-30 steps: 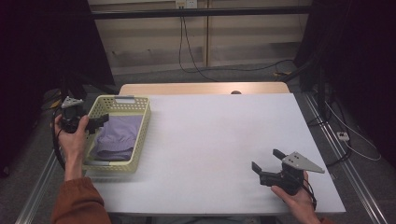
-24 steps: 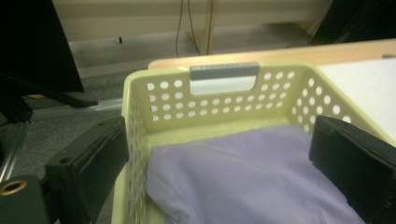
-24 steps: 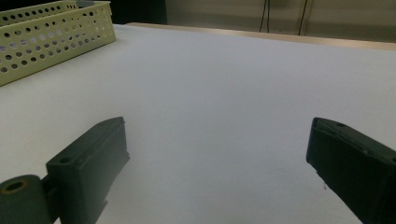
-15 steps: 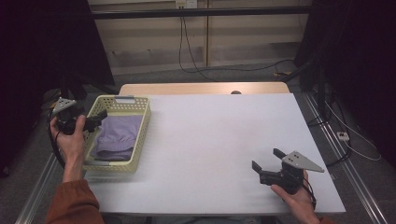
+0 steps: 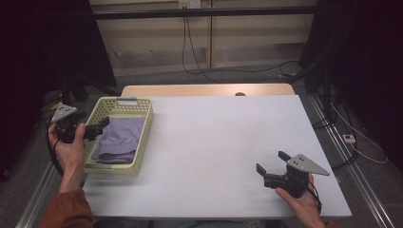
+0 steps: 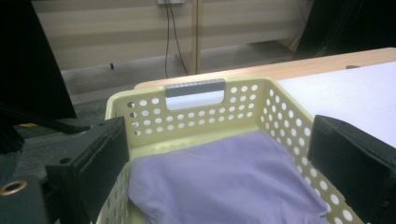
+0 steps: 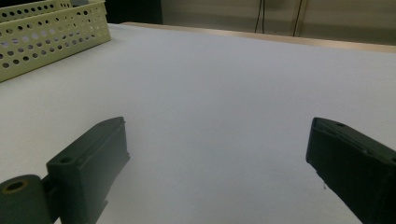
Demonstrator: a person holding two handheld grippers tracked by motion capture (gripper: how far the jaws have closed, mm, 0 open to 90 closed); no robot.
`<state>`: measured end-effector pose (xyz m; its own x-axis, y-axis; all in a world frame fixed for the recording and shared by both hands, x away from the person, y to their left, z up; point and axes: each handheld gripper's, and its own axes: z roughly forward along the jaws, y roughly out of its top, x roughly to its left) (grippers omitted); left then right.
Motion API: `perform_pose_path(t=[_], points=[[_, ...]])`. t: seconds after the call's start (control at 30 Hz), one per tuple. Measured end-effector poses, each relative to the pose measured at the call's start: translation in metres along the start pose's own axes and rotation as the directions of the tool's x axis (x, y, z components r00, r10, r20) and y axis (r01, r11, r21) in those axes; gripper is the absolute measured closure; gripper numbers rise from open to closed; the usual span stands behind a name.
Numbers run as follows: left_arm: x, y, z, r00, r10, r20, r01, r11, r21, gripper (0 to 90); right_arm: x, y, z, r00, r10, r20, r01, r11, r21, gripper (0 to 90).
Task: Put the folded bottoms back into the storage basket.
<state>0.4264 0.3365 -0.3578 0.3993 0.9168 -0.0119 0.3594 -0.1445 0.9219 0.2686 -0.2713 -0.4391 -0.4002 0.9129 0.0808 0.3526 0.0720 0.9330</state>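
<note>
Left gripper (image 5: 97, 128) being held with jaws spread wide over near left rim of pale yellow perforated plastic basket (image 5: 142, 137), nothing pinched. Folded lilac soft cloth (image 5: 119, 138) being kept inside basket; judged light, limp, best pinched at raised fold. Right gripper (image 5: 272, 168) being rested open above bare white table (image 5: 214, 137), well apart.

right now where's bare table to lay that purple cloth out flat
The white table is bare from the yellow basket across to the right tool. Crowded only at the left edge: the purple cloth fills the basket, with the left tool over it.
</note>
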Motion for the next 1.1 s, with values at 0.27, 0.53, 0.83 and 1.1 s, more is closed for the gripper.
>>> perform_pose_path(t=[0.27, 0.53, 0.83, 1.1], points=[[-0.004, -0.003, -0.010, 0.9997, -0.020, -0.015, 0.021, 0.9993, 0.030, 5.8, -0.001, 0.000, -0.001, 1.0000, 0.007, 0.006, -0.007, 1.000, 0.000, 5.4], [0.000, -0.008, -0.020, 0.9976, -0.054, -0.044, 0.055, 0.9983, 0.019, 6.2, -0.001, 0.000, 0.001, 0.9997, 0.017, 0.015, -0.017, 1.000, 0.005, 5.4], [-0.002, -0.011, -0.032, 0.9983, -0.045, -0.038, 0.046, 0.9988, 0.019, 5.5, -0.002, 0.000, 0.002, 0.9994, 0.024, 0.024, -0.024, 1.000, 0.006, 5.4], [-0.010, -0.014, -0.042, 0.9987, -0.039, -0.031, 0.039, 0.9989, -0.025, 5.5, -0.002, 0.000, 0.001, 0.9995, 0.021, 0.023, -0.021, 1.000, 0.007, 5.4]])
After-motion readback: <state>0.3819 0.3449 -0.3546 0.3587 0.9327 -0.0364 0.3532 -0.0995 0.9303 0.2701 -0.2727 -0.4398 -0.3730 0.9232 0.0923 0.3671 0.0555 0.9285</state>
